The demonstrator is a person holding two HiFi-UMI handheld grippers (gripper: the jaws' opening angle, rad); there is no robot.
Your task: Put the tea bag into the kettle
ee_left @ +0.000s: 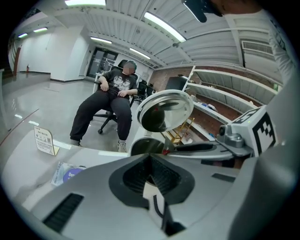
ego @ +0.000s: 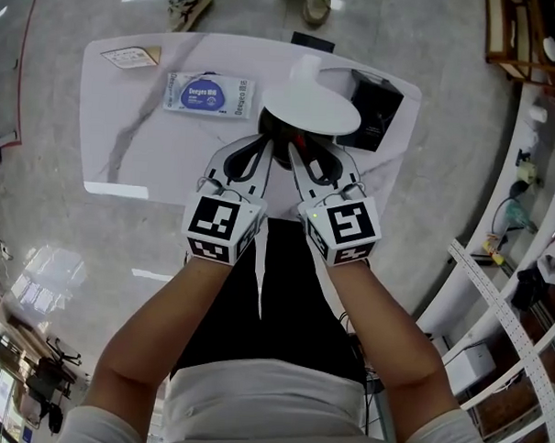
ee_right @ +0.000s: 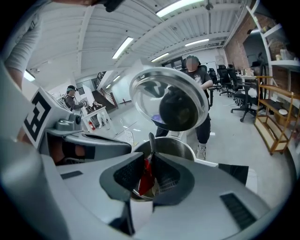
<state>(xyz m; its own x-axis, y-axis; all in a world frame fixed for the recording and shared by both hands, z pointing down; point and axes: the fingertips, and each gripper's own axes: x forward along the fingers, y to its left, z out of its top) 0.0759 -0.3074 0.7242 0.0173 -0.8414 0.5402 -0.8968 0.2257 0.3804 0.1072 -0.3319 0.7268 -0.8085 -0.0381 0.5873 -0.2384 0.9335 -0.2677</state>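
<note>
right gripper (ee_right: pixel 149 164): i'm pinching the red tea bag (ee_right: pixel 146 177) between narrow pads, just over the kettle (ee_right: pixel 183 145) mouth | left gripper (ee_left: pixel 150 161): fingers resting together, empty | risk: releasing off-centre, the bag is likely catching the rim beyond the fingertips

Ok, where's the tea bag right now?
Right gripper view: the tea bag is pinched in the right gripper, at the mouth of the open kettle.

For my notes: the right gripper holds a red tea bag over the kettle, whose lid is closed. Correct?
No, the lid stands open, tipped up above the kettle, as the right gripper view shows. The right gripper does hold the red tea bag over it.
</note>
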